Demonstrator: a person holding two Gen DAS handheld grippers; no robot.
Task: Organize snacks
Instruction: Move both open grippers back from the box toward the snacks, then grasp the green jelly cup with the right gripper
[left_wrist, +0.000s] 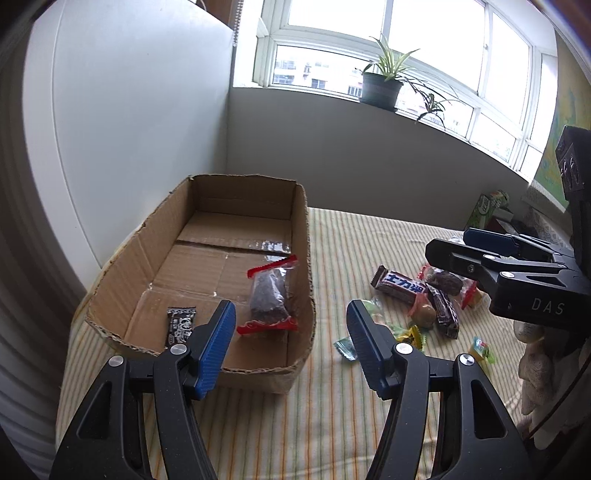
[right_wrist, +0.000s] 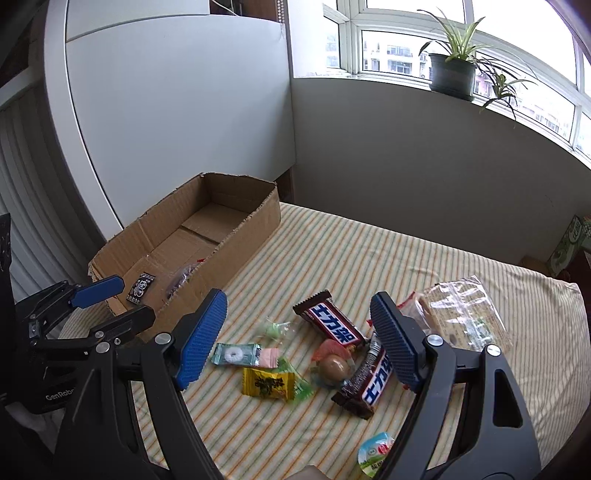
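Note:
An open cardboard box (left_wrist: 303, 236) (right_wrist: 236, 240) stands on the striped cloth. Inside lie a red-edged dark snack bag (left_wrist: 269, 295) and a small black packet (left_wrist: 179, 325) (right_wrist: 140, 288). My left gripper (left_wrist: 291, 314) is open and empty, over the box's near right corner. My right gripper (right_wrist: 299, 306) is open and empty above a pile of snacks: two brown chocolate bars (right_wrist: 332, 323) (right_wrist: 365, 384), a yellow candy (right_wrist: 267, 382), a mint (right_wrist: 236, 354), a round brown sweet (right_wrist: 334, 367). The right gripper shows in the left wrist view (left_wrist: 454, 243).
A clear bag of crackers (right_wrist: 465, 317) lies right of the pile, a jelly cup (right_wrist: 375, 452) near the front edge. A green carton (left_wrist: 484, 210) stands at the far right. A white cabinet (left_wrist: 129, 110) stands behind the box. A potted plant (right_wrist: 452, 74) sits on the windowsill.

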